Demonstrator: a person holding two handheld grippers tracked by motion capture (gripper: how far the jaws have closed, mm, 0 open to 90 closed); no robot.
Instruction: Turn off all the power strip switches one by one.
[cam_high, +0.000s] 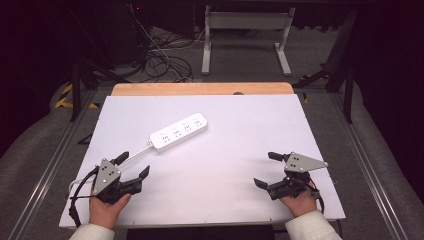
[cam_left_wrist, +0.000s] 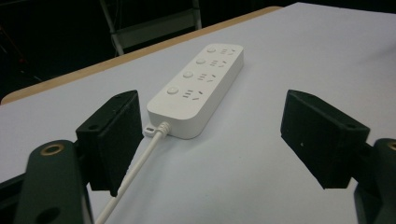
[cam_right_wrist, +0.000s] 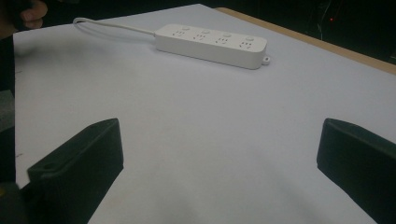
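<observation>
I am holding both grippers wide open and empty: the left gripper (cam_high: 134, 165) is sitting nearer the power strip (cam_high: 179, 132), which is lying diagonally ahead, cord (cam_left_wrist: 135, 172) end toward it; the right gripper (cam_high: 266, 169) is well apart.

Dark room; grey floor (cam_high: 240, 60), tangled cables (cam_high: 162, 60), white frame legs (cam_high: 245, 35).
</observation>
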